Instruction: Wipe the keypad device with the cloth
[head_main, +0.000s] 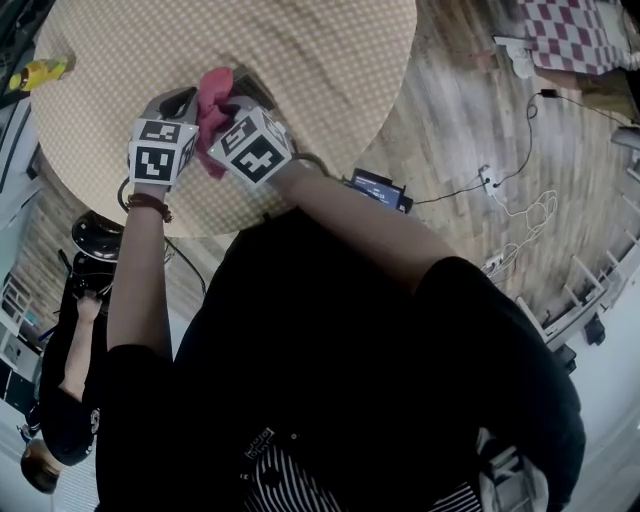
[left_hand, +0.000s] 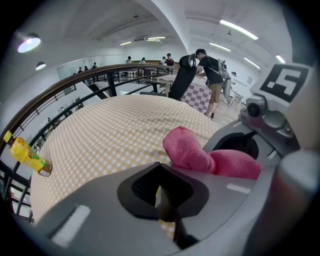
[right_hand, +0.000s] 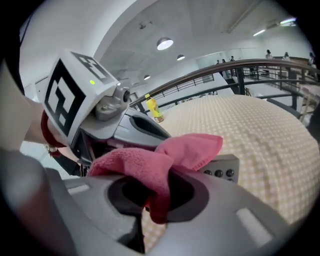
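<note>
Near edge of the table (head_main: 320, 60): both grippers are held side by side over the checked top, close together.

Right gripper (right_hand: 156, 199): jaws are clamped on the pink cloth (right_hand: 131, 167). The cloth runs through them and bunches forward in a loose fold.

Left gripper (left_hand: 166, 201): jaws are drawn narrow, with only a sliver between them. That view is crowded, and nothing could be confirmed in the gap. The cloth's free end lies just beyond this gripper's nose, between the two grippers.

Keypad device (right_hand: 223, 172): a grey box with a row of small dark buttons. It sits on the table top just beyond the right gripper. Its near part is under the cloth fold, and the cloth touches it.

Far-left rim of the table: a yellow bottle (head_main: 40, 72), well apart from the grippers.

Beyond the table: a dark railing (left_hand: 75, 80) curves round it. Further off, a person (left_hand: 210, 75) bends over a second checked table (left_hand: 197, 97).
</note>
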